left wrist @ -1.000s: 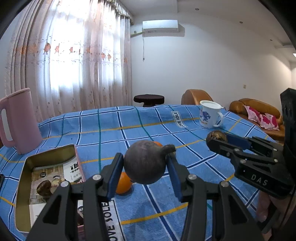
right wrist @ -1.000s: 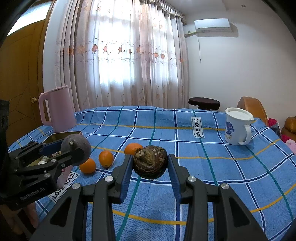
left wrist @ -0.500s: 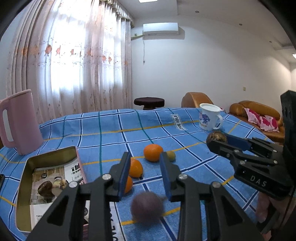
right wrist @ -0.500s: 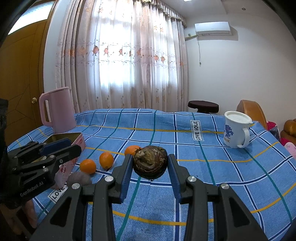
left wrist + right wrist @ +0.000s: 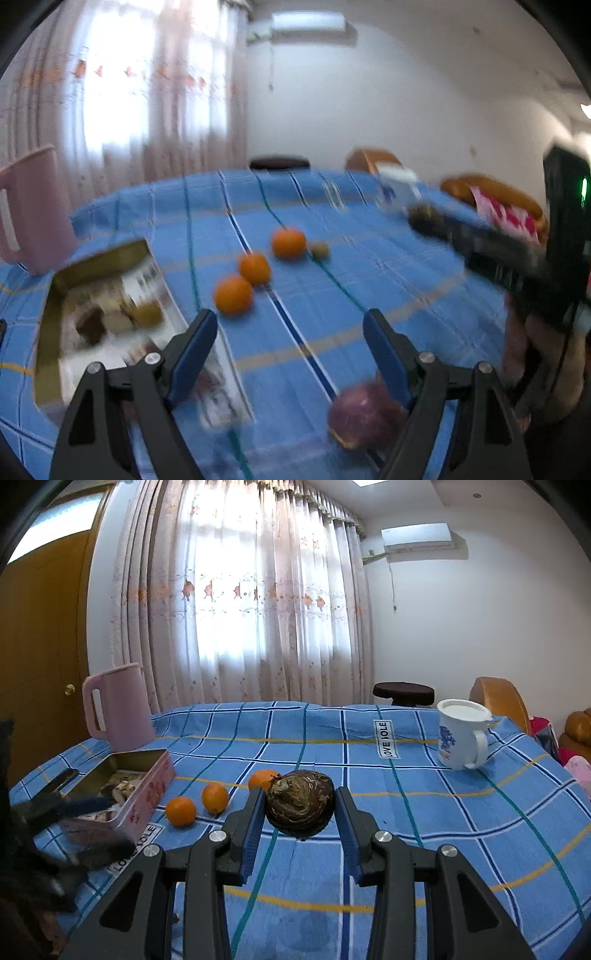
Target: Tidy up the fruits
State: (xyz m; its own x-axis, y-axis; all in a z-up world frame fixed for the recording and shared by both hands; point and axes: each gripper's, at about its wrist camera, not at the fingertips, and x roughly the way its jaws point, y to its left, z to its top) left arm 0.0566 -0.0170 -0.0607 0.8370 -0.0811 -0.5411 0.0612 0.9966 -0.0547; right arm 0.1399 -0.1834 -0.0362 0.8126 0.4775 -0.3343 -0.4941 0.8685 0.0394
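Observation:
My left gripper (image 5: pixel 290 326) is open and empty; its view is motion-blurred. A round purple fruit (image 5: pixel 364 415) lies on the blue checked cloth (image 5: pixel 332 295) beside my right-hand finger. Three oranges (image 5: pixel 233 295) and a small green fruit (image 5: pixel 319 250) lie further out. My right gripper (image 5: pixel 300 814) is shut on a wrinkled dark brown fruit (image 5: pixel 300 803) and holds it above the cloth. It also shows blurred in the left wrist view (image 5: pixel 424 218). The oranges (image 5: pixel 214 796) lie to its left.
An open pink tin (image 5: pixel 147 786) with packets inside stands at the left (image 5: pixel 92 321). A pink jug (image 5: pixel 118 705) stands behind it. A white mug (image 5: pixel 461 738) stands at the back right. A sofa and stool are beyond the table.
The purple fruit left my left gripper and dropped onto the cloth, ending beside its right finger. The left gripper opened wide and is moving. The right gripper still holds its fruit.

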